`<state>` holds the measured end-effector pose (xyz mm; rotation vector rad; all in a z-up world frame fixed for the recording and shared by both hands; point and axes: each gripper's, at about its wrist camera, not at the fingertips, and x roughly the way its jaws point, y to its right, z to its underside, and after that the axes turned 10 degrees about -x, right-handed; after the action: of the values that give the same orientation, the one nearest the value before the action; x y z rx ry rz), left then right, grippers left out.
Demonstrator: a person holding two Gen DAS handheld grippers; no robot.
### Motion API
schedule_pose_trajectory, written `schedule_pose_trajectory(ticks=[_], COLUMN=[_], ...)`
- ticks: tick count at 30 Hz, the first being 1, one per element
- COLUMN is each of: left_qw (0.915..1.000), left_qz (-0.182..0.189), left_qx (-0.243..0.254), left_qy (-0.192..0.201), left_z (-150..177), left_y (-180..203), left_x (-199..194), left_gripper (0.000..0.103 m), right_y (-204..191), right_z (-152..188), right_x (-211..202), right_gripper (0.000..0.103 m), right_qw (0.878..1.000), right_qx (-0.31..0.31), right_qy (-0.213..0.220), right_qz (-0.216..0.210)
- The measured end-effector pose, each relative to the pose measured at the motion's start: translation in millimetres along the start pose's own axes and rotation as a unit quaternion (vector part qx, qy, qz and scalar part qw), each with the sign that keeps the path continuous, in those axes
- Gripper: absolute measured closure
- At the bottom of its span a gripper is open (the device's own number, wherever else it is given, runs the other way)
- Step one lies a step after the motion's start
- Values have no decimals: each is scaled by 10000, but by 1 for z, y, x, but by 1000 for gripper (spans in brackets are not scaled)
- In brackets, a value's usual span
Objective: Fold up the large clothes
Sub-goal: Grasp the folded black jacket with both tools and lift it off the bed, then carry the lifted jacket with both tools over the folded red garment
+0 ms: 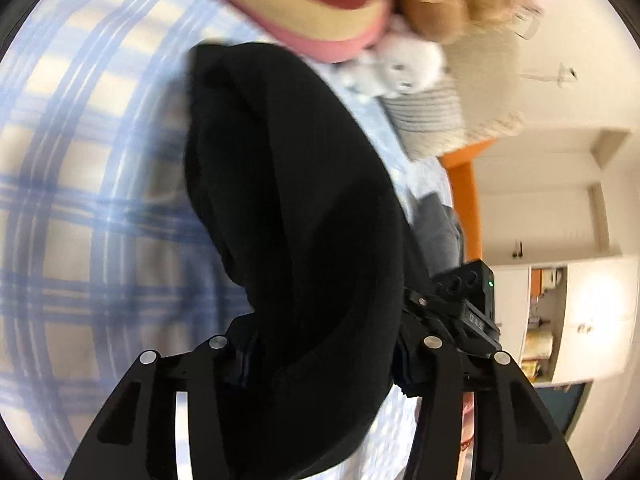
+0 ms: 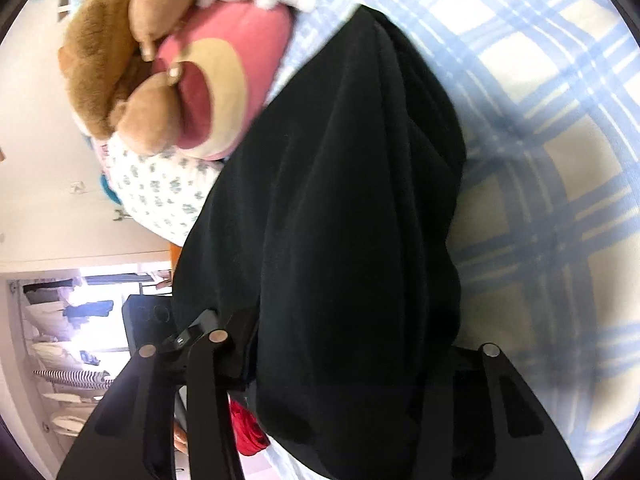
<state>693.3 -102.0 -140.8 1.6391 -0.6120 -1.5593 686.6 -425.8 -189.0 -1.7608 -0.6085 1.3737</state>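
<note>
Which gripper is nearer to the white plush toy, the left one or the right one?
Hard to tell. Both the left gripper and the right gripper hold the black garment, and the white plush toy lies beyond its far end in both views.

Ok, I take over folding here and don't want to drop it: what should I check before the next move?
1. Left gripper holds the black garment: cloth fills its jaws, fingertips hidden; ok.
2. Right gripper holds the black garment: likewise; ok.
3. Garment hangs flat: bunched in deep vertical folds; not ok.
4. Landing spot on the blue plaid bedsheet: bare beside the garment; ok.
5. Plush toys clear of the garment: the pink plush appears to touch its edge; not ok.
6. Bottom hem position: hidden; cannot tell.
</note>
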Motion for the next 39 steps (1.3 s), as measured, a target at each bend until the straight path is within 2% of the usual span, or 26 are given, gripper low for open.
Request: schedule_pose_trajectory(ticks=[2, 6, 10, 15, 21, 24, 28, 33, 36, 39], left_qw=[9999, 9992, 9976, 9938, 9867, 9824, 9755, 9666, 9578, 9495], left_qz=[-45, 160, 270, 250, 302, 263, 289, 168, 16, -129], left_qx=[101, 305, 484, 694, 723, 716, 508, 126, -96, -327], left_qy=[41, 196, 422, 836, 1425, 1706, 2120, 2555, 2872, 3119], left_z=[6, 23, 53, 100, 153, 175, 204, 238, 265, 286], left_y=[12, 32, 54, 80, 72, 55, 8, -71, -128, -182], left_x=[-10, -47, -105, -201, -329, -390, -476, -573, -632, -671], left_gripper=[50, 50, 50, 50, 50, 50, 50, 50, 50, 50], right_y=[-15, -56, -109, -187, -302, -358, -418, -481, -514, -538], right_z=[5, 21, 41, 81, 140, 166, 209, 271, 309, 348], right_x=[-7, -27, -45, -59, -43, -14, 35, 119, 178, 243], right_gripper=[58, 58, 58, 58, 58, 58, 58, 58, 58, 58], right_qw=[9998, 9980, 9957, 9909, 9814, 9765, 9693, 9597, 9495, 9378], right_qx=[-132, -381, -704, -1101, -1684, -1902, -2156, -2391, -2562, -2692], right_qy=[57, 258, 313, 320, 207, 85, -161, -719, -1113, -1522], right_qz=[-144, -435, -509, -709, -896, -1011, -1174, -1291, -1427, -1577])
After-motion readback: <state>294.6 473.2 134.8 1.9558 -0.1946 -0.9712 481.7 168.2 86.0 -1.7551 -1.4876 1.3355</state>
